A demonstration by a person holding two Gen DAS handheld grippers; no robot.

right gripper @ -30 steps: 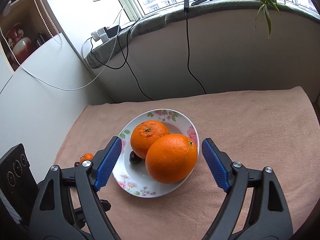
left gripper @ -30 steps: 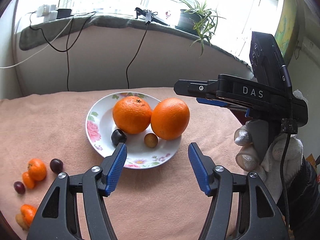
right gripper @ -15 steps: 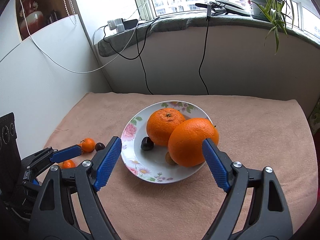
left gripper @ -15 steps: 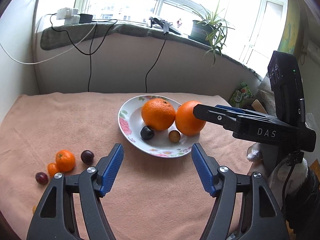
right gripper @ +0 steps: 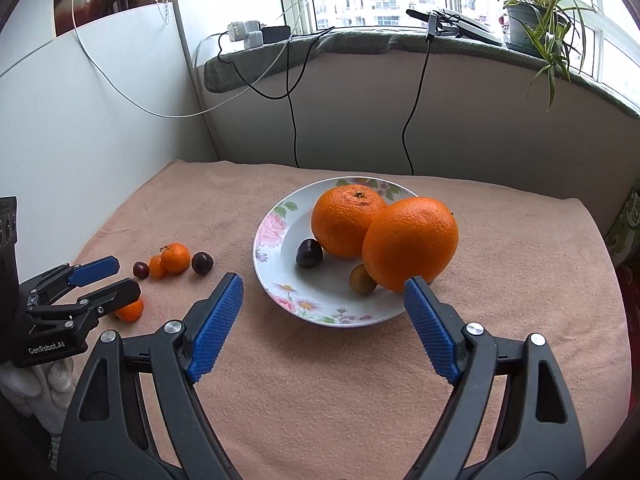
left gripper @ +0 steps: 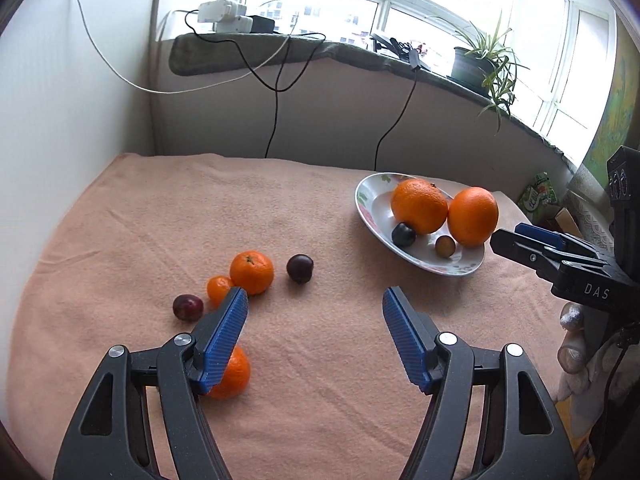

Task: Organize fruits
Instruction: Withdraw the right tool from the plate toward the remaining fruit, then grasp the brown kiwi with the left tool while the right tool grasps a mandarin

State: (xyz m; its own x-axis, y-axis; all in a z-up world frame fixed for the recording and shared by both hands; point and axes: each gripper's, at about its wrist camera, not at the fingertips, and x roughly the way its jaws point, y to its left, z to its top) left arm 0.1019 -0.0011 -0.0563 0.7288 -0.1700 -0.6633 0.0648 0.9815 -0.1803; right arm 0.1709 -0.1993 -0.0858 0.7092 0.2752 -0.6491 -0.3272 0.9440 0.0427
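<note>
A floral white plate (right gripper: 276,236) holds two big oranges (right gripper: 410,242), a dark plum (right gripper: 309,253) and a small brown fruit (right gripper: 362,279); the plate also shows in the left wrist view (left gripper: 370,204). Loose on the cloth lie a mandarin (left gripper: 252,272), a smaller mandarin (left gripper: 218,288), two dark plums (left gripper: 299,268) and another mandarin (left gripper: 232,376) partly behind my left finger. My left gripper (left gripper: 314,336) is open and empty above these loose fruits. My right gripper (right gripper: 322,324) is open and empty in front of the plate.
A peach cloth (left gripper: 320,400) covers the table. A white wall panel (right gripper: 80,120) stands at the left. Cables (right gripper: 294,120) hang from the windowsill, which carries a potted plant (right gripper: 536,12). The right gripper shows in the left wrist view (left gripper: 560,256).
My left gripper has swung left, away from the plate and over the loose fruits. My right gripper has backed off from the plate a little. Both stay open.
</note>
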